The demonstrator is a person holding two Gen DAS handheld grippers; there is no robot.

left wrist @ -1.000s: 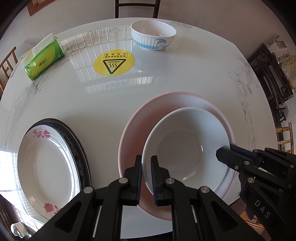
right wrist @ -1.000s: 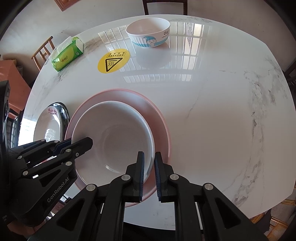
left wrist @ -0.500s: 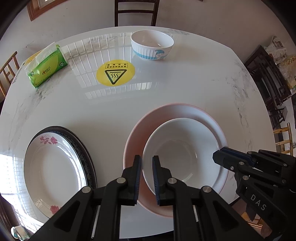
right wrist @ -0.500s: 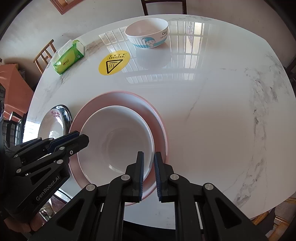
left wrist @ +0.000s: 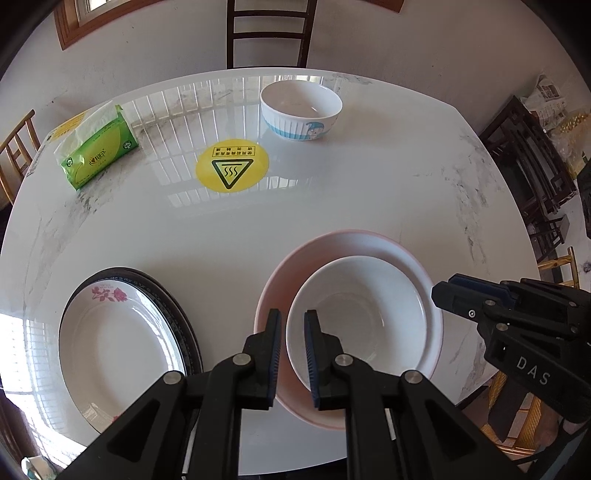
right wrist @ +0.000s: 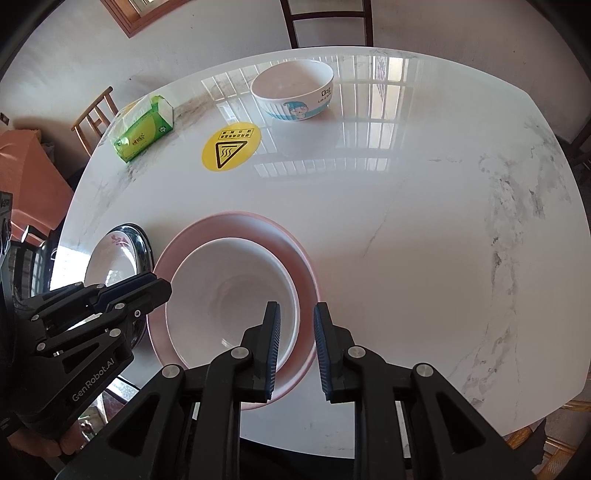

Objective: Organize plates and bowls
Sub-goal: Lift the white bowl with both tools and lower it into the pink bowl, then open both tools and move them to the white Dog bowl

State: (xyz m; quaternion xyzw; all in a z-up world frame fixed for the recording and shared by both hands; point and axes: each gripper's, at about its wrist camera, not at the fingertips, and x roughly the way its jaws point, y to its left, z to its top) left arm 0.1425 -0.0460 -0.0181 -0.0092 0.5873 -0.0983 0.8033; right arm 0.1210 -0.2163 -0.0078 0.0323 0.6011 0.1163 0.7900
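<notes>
A white bowl [left wrist: 364,317] sits inside a pink plate [left wrist: 354,245] on the round marble table [left wrist: 369,184]; both also show in the right wrist view, the bowl [right wrist: 229,295] and the plate [right wrist: 299,266]. A white flowered plate [left wrist: 114,339] lies on a dark plate [left wrist: 173,306] at the left. A cartoon bowl [left wrist: 301,110] stands at the far side. My left gripper [left wrist: 292,332] is slightly open over the white bowl's left rim, holding nothing. My right gripper [right wrist: 296,325] is open above the bowl's right rim, holding nothing.
A green tissue pack [left wrist: 98,151] and a yellow heat-warning sticker [left wrist: 232,170] are on the far left of the table. A wooden chair [left wrist: 271,33] stands behind the table. Dark chairs [left wrist: 532,177] stand at the right.
Both grippers have lifted up and back from the white bowl's rim. The right jaws have opened wider and the left slightly. The bowl stays in the pink plate.
</notes>
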